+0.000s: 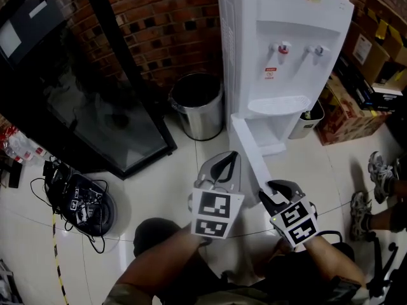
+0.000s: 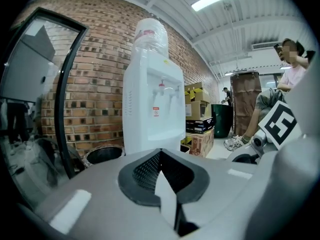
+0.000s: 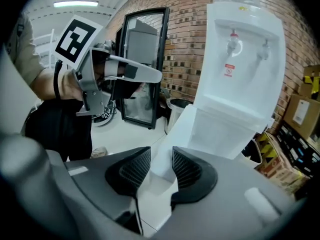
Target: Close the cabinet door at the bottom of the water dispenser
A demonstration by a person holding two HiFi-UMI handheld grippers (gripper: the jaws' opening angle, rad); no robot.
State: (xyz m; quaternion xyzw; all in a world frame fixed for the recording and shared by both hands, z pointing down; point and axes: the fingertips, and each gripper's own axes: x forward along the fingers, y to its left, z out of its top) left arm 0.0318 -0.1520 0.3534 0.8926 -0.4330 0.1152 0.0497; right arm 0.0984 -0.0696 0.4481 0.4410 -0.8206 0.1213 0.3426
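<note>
Cabinet door (image 3: 176, 130) in right hand-held gripper (image 3: 161, 158)

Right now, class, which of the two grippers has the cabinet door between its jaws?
The right gripper: its jaws grip the edge of the open white cabinet door. The left gripper has its jaws shut on nothing.
</note>
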